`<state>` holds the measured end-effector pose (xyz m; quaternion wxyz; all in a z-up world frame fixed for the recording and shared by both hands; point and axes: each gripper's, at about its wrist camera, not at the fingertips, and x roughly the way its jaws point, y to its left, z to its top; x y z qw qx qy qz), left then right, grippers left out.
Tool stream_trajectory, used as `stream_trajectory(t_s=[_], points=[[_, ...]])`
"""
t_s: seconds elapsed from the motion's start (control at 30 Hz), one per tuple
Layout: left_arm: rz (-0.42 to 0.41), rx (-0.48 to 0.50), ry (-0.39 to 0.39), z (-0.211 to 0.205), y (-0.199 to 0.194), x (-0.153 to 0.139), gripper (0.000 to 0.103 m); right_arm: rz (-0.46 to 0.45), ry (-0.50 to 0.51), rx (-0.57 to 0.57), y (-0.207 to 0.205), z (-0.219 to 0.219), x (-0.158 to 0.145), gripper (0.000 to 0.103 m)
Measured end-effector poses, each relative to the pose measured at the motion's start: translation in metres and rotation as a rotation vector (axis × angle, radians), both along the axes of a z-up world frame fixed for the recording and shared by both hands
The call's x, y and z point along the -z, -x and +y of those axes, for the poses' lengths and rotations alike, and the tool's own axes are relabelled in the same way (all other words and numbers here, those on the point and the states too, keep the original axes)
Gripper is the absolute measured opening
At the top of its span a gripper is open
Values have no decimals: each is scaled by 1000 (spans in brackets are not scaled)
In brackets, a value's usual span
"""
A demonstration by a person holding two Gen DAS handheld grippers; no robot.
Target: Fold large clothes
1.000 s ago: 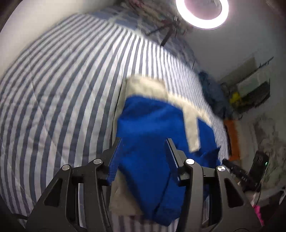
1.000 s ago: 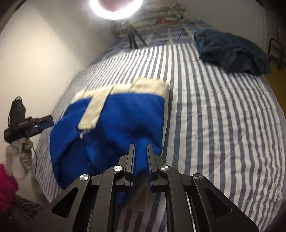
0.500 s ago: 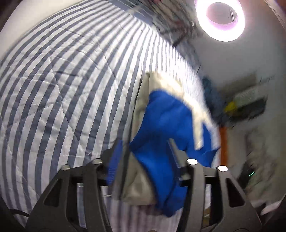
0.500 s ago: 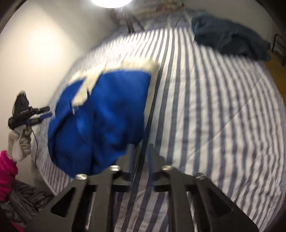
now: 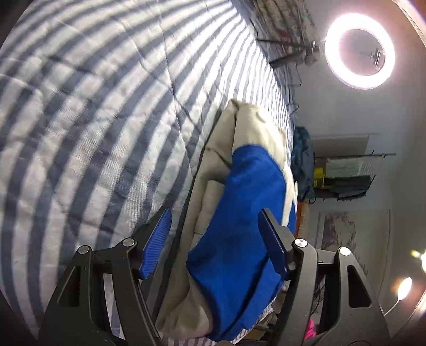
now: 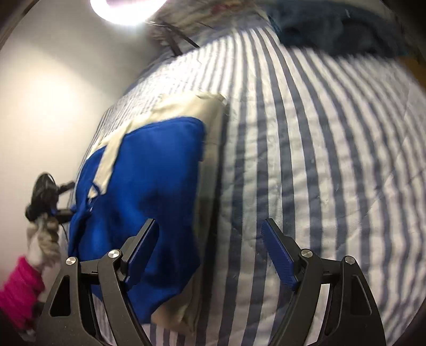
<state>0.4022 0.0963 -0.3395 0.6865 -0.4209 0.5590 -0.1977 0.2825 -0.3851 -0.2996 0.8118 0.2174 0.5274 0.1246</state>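
Right gripper (image 6: 213, 243) spread wide, gripping nothing, above striped bedcover (image 6: 319, 159). Folded blue and cream garment (image 6: 149, 191) lies flat beside it. Dark clothing (image 6: 332, 24) at far end.

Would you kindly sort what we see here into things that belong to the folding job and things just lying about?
Part of the job:
- blue and cream garment
- striped bed cover it lies on
- left gripper, open
- right gripper, open

Just lying about:
- dark blue clothes heap
- ring light
- floral pillow

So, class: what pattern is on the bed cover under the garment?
Blue-grey and white stripes on the bed cover, clearest in the right wrist view.
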Motion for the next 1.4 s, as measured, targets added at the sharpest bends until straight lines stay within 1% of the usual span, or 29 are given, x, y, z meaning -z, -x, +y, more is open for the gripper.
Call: stream_trajectory(t_s=[0.03,0.13,0.23,0.3,0.33,0.37,0.4,0.43,0.47,0.5,0.63,0.7,0.77,0.83,0.87,0.93,1.0,1.03,1.07,1.1,1.13,1.17,1.2,1.23,1.27,1.33,1.37,1.4], points=[[-3,19,-3,-6,-2,3,69,9,-20,4,-3,-2,5,80],[-19,40,-8,-18,-6,4,69,-14,-36,-30,-12,0,3,80],[-24,42,1,-28,-10,5,69,-16,-84,-53,-22,4,7,78],[-33,53,-15,-36,-13,4,69,-18,-128,-60,-28,6,9,75],[-37,59,-26,-40,-17,3,69,-13,-147,-67,-29,8,9,70],[-44,65,-48,-44,-18,3,69,-8,-156,-72,-31,10,10,69],[-48,66,-60,-48,-19,2,69,-13,-161,-80,-33,13,10,66],[-52,66,-64,-54,-23,1,68,-11,-178,-92,-36,16,11,47],[-49,63,-72,-56,-23,0,66,9,-204,-99,-38,20,13,46],[-46,62,-82,-57,-24,0,64,14,-201,-91,-39,23,13,46],[-59,52,-162,-72,-25,-8,63,15,-136,-114,-41,39,6,37],[-81,60,-213,-80,-24,-13,58,4,-81,-124,-42,49,-3,33],[-113,79,-254,-89,-25,-21,47,-5,-44,-129,-46,61,-11,28],[-147,98,-287,-99,-25,-31,43,-19,-18,-136,-47,68,-19,26],[-158,103,-295,-101,-25,-34,43,-31,-3,-142,-45,72,-24,26],[-165,108,-300,-104,-25,-33,43,-56,14,-159,-41,76,-28,25],[-142,95,-276,-104,-29,-24,45,-55,6,-150,-43,76,-25,27],[-132,93,-267,-99,-27,-22,50,-44,-7,-140,-42,74,-22,33],[-116,90,-265,-97,-30,-17,60,-26,-23,-128,-40,70,-18,39],[-105,89,-263,-97,-32,-13,63,-9,-34,-122,-43,68,-12,41],[-108,86,-254,-98,-32,-10,64,-2,-37,-118,-44,69,-9,41],[-120,78,-255,-99,-31,-9,64,1,-31,-113,-47,72,-7,39],[-136,77,-275,-104,-30,-11,63,3,-18,-111,-49,76,-7,38],[-147,88,-297,-107,-29,-14,57,3,11,-115,-53,80,-7,35],[-162,100,-321,-112,-28,-18,53,-1,37,-122,-53,84,-11,31],[-192,114,-353,-117,-25,-27,43,-12,81,-129,-57,94,-17,27],[-212,121,-367,-120,-22,-34,40,-18,105,-130,-56,99,-22,25],[-227,126,-377,-121,-20,-39,39,-28,137,-134,-55,106,-29,25]])
